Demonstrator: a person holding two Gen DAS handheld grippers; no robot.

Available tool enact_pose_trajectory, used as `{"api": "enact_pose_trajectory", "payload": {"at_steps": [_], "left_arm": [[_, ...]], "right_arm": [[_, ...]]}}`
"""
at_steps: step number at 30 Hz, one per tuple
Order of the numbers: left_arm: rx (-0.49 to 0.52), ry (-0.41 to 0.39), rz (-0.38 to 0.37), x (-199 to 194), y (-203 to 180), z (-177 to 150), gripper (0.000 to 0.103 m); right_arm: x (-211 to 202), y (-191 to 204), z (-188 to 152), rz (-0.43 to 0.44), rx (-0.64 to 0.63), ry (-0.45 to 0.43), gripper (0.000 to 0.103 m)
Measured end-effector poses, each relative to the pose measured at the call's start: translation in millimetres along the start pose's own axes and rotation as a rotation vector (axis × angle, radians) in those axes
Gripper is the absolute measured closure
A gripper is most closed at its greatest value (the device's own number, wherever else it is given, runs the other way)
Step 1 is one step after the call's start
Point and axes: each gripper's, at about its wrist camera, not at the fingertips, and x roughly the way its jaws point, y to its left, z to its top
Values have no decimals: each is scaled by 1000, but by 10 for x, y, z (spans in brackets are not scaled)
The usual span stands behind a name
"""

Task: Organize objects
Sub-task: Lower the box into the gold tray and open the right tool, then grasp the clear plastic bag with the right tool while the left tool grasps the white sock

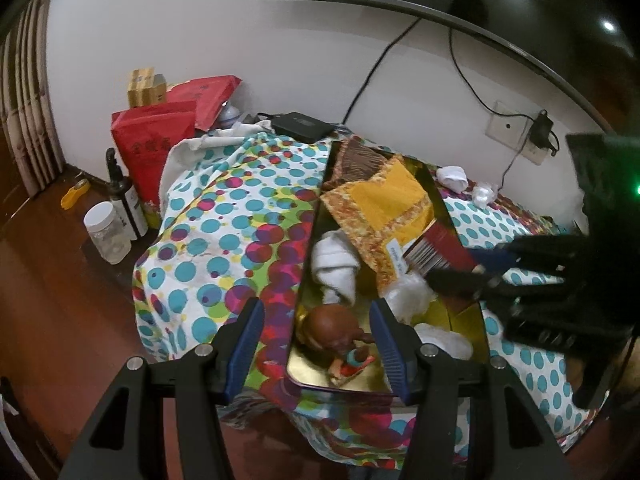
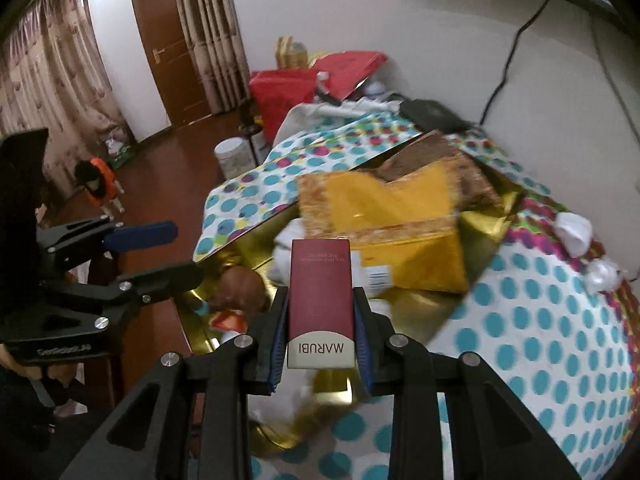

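We have our right gripper (image 2: 321,326) squeezed on the red box (image 2: 320,296), our left gripper (image 1: 316,344) open, and next we need a spot in the gold tin (image 1: 304,280).

One gold tray (image 1: 308,248), one yellow fabric box (image 1: 380,200), one brown fabric box (image 1: 356,160), one maroon carton (image 2: 320,292), one brown figurine (image 1: 332,328), two red bags (image 1: 152,140), two grippers (image 1: 316,340).
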Motion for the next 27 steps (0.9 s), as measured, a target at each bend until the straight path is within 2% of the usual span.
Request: {"api": "enact_pose_trajectory", "payload": {"at_steps": [6,8,9,10,13,15,18,24,27], "left_arm": [[-21,5,-3,0,82,-4,47],[-14,5,-4,8,62,1,47],[-10,3,-4,11,41,8,47],[-6,3,-5,18,18,18,47],[10,2,-19,27,-89,55,47],[33,1,-35,29,-208,87,47],[73,-7,-62,26,-404,114,47],[163,10,-117,139,-948,123,47],[210,26,-148,231,-1264,125,47]], "right_arm": [[244,129,-81,1,-39,49,74],[190,142,-109,-15,-56,23,64],[130,123,-124,-7,-51,-1,47],[47,88,-134,-20,-40,-34,37],[-189,-74,-169,-75,-16,-101,35],[-309,-270,-201,-137,16,-114,32],[-464,-673,-330,-237,105,-128,20],[-587,-1516,-585,-470,231,-88,17],[-540,-1859,-570,-495,254,-75,17]]}}
